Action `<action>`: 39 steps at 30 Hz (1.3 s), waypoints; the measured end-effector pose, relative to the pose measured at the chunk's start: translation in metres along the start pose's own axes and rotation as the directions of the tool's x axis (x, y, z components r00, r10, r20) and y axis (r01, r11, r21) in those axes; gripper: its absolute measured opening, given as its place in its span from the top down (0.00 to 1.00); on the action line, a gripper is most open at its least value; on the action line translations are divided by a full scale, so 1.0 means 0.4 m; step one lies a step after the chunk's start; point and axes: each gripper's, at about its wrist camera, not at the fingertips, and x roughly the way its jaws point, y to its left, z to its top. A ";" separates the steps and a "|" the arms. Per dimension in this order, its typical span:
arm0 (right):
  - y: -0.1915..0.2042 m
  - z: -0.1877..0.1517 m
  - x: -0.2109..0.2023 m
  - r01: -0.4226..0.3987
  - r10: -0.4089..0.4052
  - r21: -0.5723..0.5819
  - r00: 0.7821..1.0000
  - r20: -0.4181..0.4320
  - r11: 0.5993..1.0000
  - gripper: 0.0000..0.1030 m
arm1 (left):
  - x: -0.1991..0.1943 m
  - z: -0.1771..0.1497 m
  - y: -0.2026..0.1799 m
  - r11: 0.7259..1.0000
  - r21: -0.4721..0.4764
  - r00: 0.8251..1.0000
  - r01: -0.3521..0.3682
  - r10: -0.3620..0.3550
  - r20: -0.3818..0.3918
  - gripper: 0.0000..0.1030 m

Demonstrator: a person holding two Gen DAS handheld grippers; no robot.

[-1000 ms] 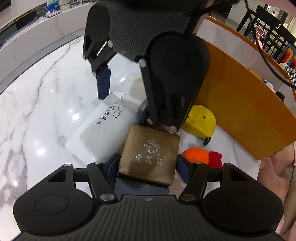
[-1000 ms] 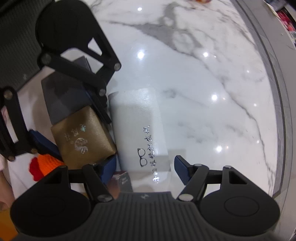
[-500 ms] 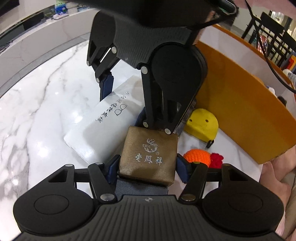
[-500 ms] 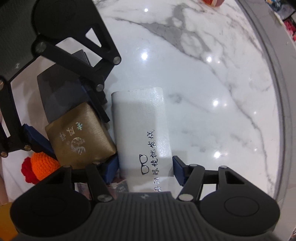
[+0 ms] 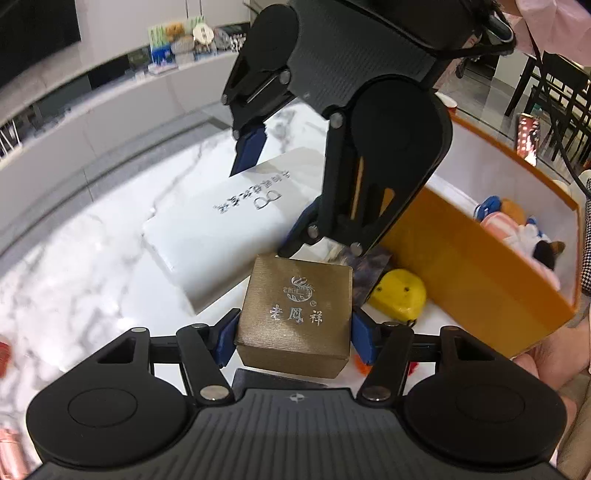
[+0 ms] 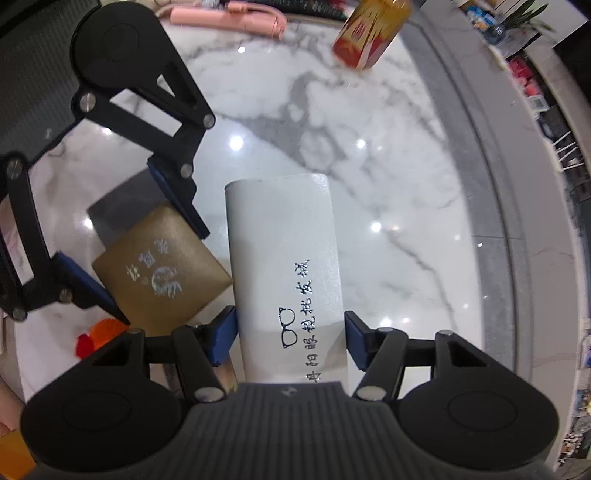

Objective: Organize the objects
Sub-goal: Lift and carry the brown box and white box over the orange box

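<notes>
My left gripper (image 5: 291, 334) is shut on a small bronze gift box (image 5: 295, 314) with silver lettering and holds it above the marble table. The box also shows in the right wrist view (image 6: 162, 273), between the left gripper's blue pads. My right gripper (image 6: 291, 332) is shut on a white glasses case (image 6: 284, 266) with black lettering, its pads pressed on the case's two long sides. The case also shows in the left wrist view (image 5: 229, 225), lifted at the far end.
An orange storage box (image 5: 472, 258) with plush toys inside stands at the right. A yellow toy (image 5: 399, 293), an orange knitted toy (image 6: 99, 332) and a dark flat card (image 6: 125, 206) lie near it. A red-yellow carton (image 6: 369, 33) and a pink item (image 6: 229, 16) sit far across the table.
Both grippers have risen. The right gripper has closed on the glasses case and lifted it. The left gripper still holds the bronze box, now higher.
</notes>
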 end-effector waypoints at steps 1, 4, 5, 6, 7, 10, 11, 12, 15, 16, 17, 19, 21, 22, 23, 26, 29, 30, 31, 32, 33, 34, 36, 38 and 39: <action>0.004 -0.005 -0.026 0.013 -0.013 -0.001 1.000 0.003 1.000 0.39 | -0.015 0.009 -0.011 1.000 0.011 1.000 -0.008 0.008 0.007 0.31; 0.018 -0.026 -0.097 0.052 -0.052 0.002 0.999 0.010 0.999 0.39 | -0.054 0.030 -0.052 0.999 0.042 0.999 -0.022 0.020 0.034 0.31; 0.024 -0.041 -0.128 0.068 -0.068 0.003 0.998 0.014 0.998 0.39 | -0.059 0.043 -0.074 0.999 0.050 0.999 -0.022 0.020 0.045 0.31; 0.029 -0.060 -0.164 0.082 -0.082 0.009 0.997 0.015 0.997 0.39 | -0.082 0.049 -0.075 0.998 0.056 0.998 -0.023 0.020 0.058 0.31; 0.033 -0.078 -0.193 0.097 -0.097 0.017 0.995 0.014 0.995 0.39 | -0.089 0.060 -0.091 0.998 0.061 0.997 -0.019 0.015 0.071 0.31; 0.044 -0.145 -0.268 0.137 -0.137 0.050 0.991 0.005 0.989 0.39 | -0.103 0.100 -0.142 0.997 0.078 0.994 0.003 -0.012 0.108 0.31; 0.046 -0.171 -0.288 0.148 -0.149 0.068 0.989 -0.003 0.987 0.39 | -0.108 0.110 -0.167 0.995 0.096 0.993 0.002 -0.013 0.117 0.31; 0.049 -0.196 -0.301 0.160 -0.159 0.083 0.987 -0.011 0.984 0.39 | -0.107 0.119 -0.192 0.994 0.113 0.992 0.000 -0.014 0.124 0.31; 0.062 -0.281 -0.339 0.189 -0.185 0.123 0.982 -0.045 0.974 0.39 | -0.090 0.153 -0.244 0.985 0.175 0.991 0.010 -0.032 0.128 0.31; 0.067 -0.308 -0.346 0.195 -0.189 0.136 0.980 -0.056 0.971 0.39 | -0.081 0.164 -0.262 0.980 0.200 0.992 0.002 -0.027 0.125 0.31; 0.072 -0.333 -0.351 0.200 -0.192 0.149 0.979 -0.067 0.968 0.39 | -0.068 0.173 -0.280 0.975 0.223 0.993 -0.007 -0.020 0.118 0.31; 0.086 -0.378 -0.354 0.208 -0.195 0.159 0.977 -0.090 0.965 0.39 | -0.044 0.188 -0.298 0.969 0.248 0.995 -0.006 -0.018 0.096 0.31; 0.095 -0.419 -0.350 0.207 -0.189 0.167 0.975 -0.116 0.964 0.39 | -0.024 0.199 -0.315 0.961 0.277 0.996 -0.006 -0.017 0.082 0.31; 0.103 -0.434 -0.340 0.208 -0.188 0.167 0.974 -0.128 0.964 0.39 | -0.017 0.206 -0.319 0.957 0.290 0.997 -0.009 -0.014 0.077 0.31; 0.105 -0.446 -0.328 0.209 -0.187 0.164 0.972 -0.139 0.964 0.39 | -0.008 0.212 -0.322 0.954 0.301 0.997 -0.011 -0.011 0.071 0.31; 0.113 -0.469 -0.292 0.188 -0.165 0.154 0.975 -0.150 0.970 0.39 | 0.016 0.231 -0.322 0.948 0.317 0.998 -0.016 -0.002 0.058 0.31; 0.122 -0.480 -0.252 0.166 -0.145 0.133 0.978 -0.151 0.977 0.39 | 0.034 0.247 -0.317 0.943 0.332 0.999 -0.016 0.004 0.036 0.31; 0.126 -0.483 -0.241 0.159 -0.139 0.125 0.978 -0.152 0.979 0.39 | 0.042 0.250 -0.316 0.941 0.337 1.000 -0.014 0.005 0.028 0.31; 0.125 -0.486 -0.225 0.154 -0.135 0.116 0.978 -0.156 0.981 0.39 | 0.049 0.255 -0.318 0.939 0.343 1.000 -0.012 0.005 0.019 0.31; 0.123 -0.486 -0.207 0.149 -0.131 0.104 0.978 -0.160 0.983 0.39 | 0.054 0.260 -0.318 0.937 0.348 1.000 -0.010 0.006 0.014 0.31; 0.123 -0.495 -0.197 0.142 -0.125 0.097 0.979 -0.162 0.985 0.39 | 0.062 0.264 -0.318 0.936 0.352 1.000 -0.009 0.006 0.010 0.31; 0.123 -0.505 -0.184 0.131 -0.115 0.093 0.980 -0.162 0.987 0.39 | 0.072 0.270 -0.319 0.935 0.355 1.000 -0.006 0.004 0.007 0.31; 0.118 -0.513 -0.158 0.112 -0.097 0.085 0.982 -0.162 0.990 0.39 | 0.089 0.282 -0.316 0.935 0.356 1.000 0.002 -0.003 0.000 0.31; 0.113 -0.524 -0.128 0.105 -0.093 0.069 0.982 -0.167 0.992 0.39 | 0.112 0.291 -0.318 0.930 0.366 1.000 0.003 -0.001 -0.005 0.31; 0.111 -0.529 -0.114 0.103 -0.091 0.061 0.981 -0.169 0.993 0.39 | 0.121 0.294 -0.320 0.926 0.377 1.000 0.003 0.000 -0.007 0.31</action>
